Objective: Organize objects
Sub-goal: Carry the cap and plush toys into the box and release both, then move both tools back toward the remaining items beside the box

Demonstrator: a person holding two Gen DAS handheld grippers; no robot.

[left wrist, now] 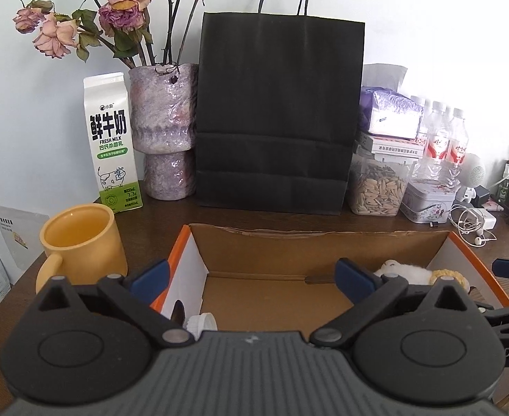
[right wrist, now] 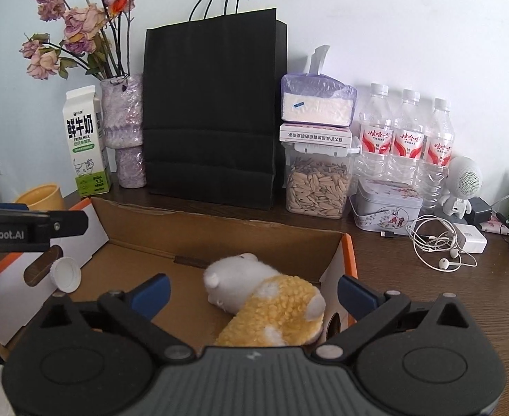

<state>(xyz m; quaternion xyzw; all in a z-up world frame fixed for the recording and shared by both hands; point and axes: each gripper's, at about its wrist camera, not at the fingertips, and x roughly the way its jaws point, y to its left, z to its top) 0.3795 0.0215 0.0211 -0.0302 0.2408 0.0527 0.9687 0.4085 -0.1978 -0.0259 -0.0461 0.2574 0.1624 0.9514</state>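
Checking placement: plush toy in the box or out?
In. The plush toy lies on its side on the cardboard box floor, walls around it; the open right tool is not gripping it.

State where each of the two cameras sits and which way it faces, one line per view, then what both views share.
Left wrist: on the left gripper, facing the left half of the cardboard box with the white cap; its own open fingers show.
Right wrist: on the right gripper, over the plush toy; its own open fingers show, and the left gripper's finger at the left edge.
Shared: the box, black bag, milk carton.
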